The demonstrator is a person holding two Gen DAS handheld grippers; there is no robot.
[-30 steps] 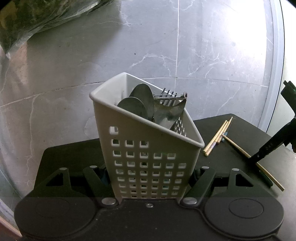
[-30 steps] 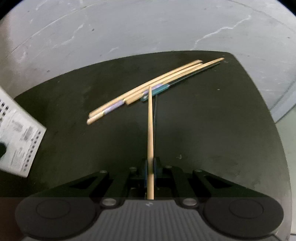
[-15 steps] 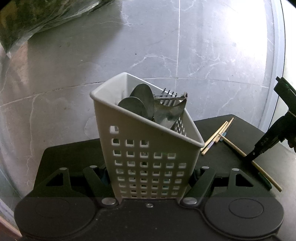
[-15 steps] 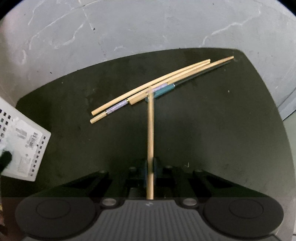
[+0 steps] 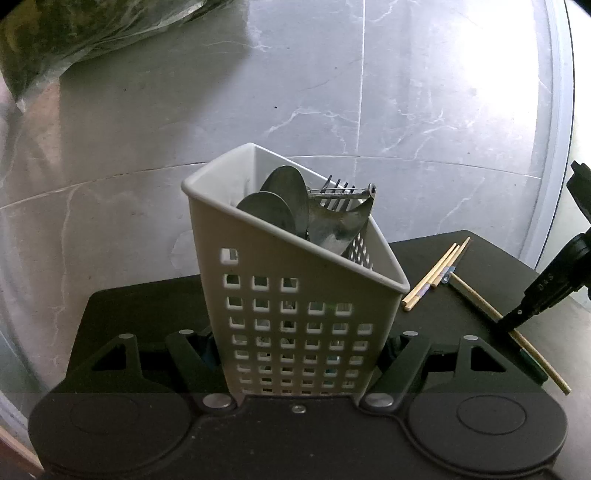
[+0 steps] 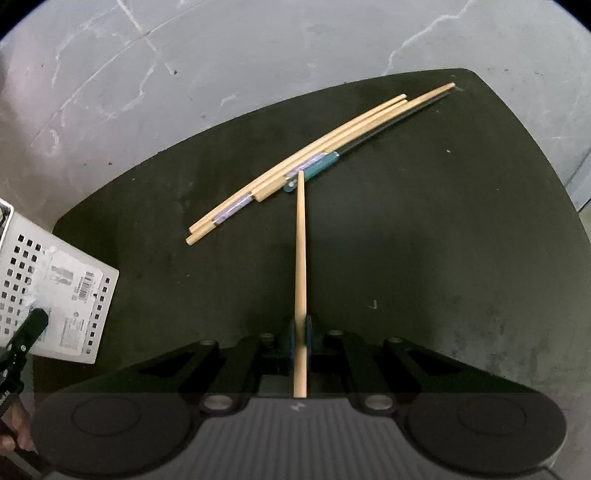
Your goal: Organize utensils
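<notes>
A white perforated utensil caddy (image 5: 295,314) stands tilted on the black table (image 5: 480,258), with spoons (image 5: 273,214) and a fork (image 5: 340,184) poking out of it. My left gripper (image 5: 301,343) is shut on the caddy's lower sides. In the right wrist view my right gripper (image 6: 301,328) is shut on one wooden chopstick (image 6: 300,240), whose tip reaches a loose pile of chopsticks (image 6: 332,147) lying on the table (image 6: 443,258). The caddy (image 6: 55,288) shows at the left edge of that view. The left wrist view catches the right gripper (image 5: 517,317) on the chopstick (image 5: 476,295).
The small black table stands on grey marble floor tiles (image 5: 258,110). A dark green bag (image 5: 74,33) lies at the far left, and a white frame edge (image 5: 554,147) runs along the right. A hand (image 6: 14,424) holds the left gripper at the lower left.
The right gripper has rolled and tilted slightly with the chopstick in it, so the pile now sits more slanted and nearer in its view. The left gripper and caddy have stayed put.
</notes>
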